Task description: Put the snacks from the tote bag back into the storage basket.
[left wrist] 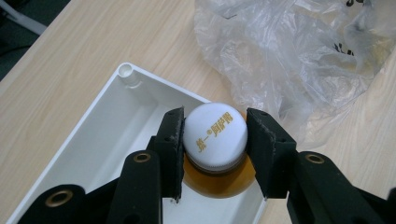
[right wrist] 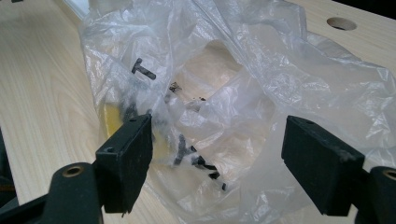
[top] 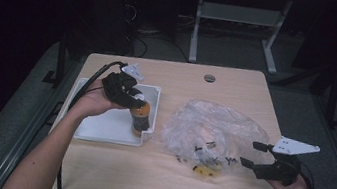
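Note:
My left gripper (top: 131,100) is shut on the white cap of a small bottle of orange drink (top: 139,118), which stands upright over the right end of a white tray (top: 100,132). In the left gripper view the pads (left wrist: 173,135) press both sides of the cap of the bottle (left wrist: 215,135), above the tray (left wrist: 112,126). My right gripper (top: 254,155) stands open at the right edge of a crumpled clear plastic bag (top: 212,129). In the right gripper view its jaws stand wide apart in front of the bag (right wrist: 243,84), which holds something yellow (right wrist: 111,116).
A round cable hole (top: 210,78) sits near the table's far edge. A yellow item (top: 205,171) shows through the bag's near edge. Bare wood lies in front of the tray and bag. The floor around is dark, with a desk frame (top: 238,19) behind.

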`<action>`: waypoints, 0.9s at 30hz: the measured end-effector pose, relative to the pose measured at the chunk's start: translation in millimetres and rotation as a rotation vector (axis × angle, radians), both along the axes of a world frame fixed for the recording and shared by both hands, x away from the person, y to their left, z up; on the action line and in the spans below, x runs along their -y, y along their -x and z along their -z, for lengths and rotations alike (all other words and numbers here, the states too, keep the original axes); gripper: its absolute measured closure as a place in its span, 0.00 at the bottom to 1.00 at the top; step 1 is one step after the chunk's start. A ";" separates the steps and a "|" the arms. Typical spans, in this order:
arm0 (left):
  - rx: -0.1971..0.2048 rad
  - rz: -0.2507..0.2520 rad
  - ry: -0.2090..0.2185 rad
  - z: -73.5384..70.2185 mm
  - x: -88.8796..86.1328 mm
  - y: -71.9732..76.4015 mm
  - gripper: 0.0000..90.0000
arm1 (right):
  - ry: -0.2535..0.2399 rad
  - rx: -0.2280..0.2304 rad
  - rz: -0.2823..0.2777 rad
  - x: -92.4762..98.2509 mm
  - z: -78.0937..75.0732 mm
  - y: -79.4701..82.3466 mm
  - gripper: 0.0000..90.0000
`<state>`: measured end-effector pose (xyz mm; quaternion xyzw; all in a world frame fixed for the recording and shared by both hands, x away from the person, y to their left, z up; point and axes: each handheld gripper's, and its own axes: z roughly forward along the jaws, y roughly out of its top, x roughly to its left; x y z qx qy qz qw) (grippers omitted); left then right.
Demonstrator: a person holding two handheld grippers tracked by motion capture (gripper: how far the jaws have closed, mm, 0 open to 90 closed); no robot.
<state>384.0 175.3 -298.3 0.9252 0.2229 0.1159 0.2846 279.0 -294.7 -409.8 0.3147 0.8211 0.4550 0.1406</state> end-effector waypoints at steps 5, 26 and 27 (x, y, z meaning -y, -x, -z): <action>-0.005 -0.005 -0.013 6.7 0.4 -1.0 0.66 | 0.001 -0.001 -0.003 -0.4 0.5 -0.3 0.27; -0.010 0.003 0.040 16.8 -5.3 4.1 0.65 | 0.028 -0.014 -0.021 -6.6 3.2 -0.4 0.27; -0.008 0.004 0.039 16.9 -5.1 4.2 0.65 | 0.028 -0.014 -0.021 -6.6 3.3 -0.5 0.27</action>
